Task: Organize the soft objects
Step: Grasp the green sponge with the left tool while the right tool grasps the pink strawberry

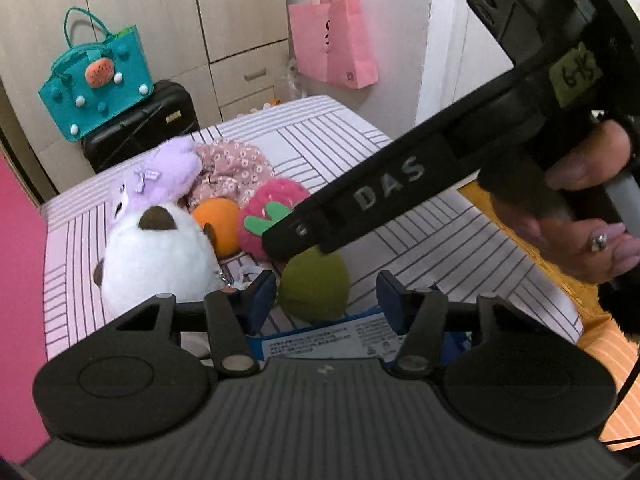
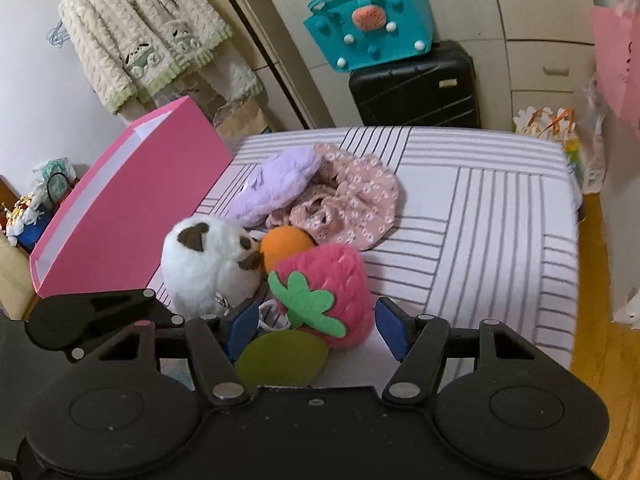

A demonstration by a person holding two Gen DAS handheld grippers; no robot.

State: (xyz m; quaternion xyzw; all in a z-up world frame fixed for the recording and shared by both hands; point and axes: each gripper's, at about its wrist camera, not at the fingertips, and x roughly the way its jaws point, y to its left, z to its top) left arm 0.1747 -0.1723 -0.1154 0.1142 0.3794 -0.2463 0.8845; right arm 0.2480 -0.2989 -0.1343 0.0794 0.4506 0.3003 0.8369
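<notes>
Green ball [image 2: 280,358] nearest, strawberry plush [image 2: 332,292] between right tongs [image 2: 316,326], released. Left tongs [image 1: 326,296] released. Bed [image 2: 500,216] right half bare to edge.

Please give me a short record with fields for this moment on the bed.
surface: striped bed
toys: white plush, orange ball, pink strawberry, green ball, purple plush
cloth: floral fabric
container: pink box, left of the pile
left gripper: open, empty
right gripper: open, around the strawberry, not closed
</notes>
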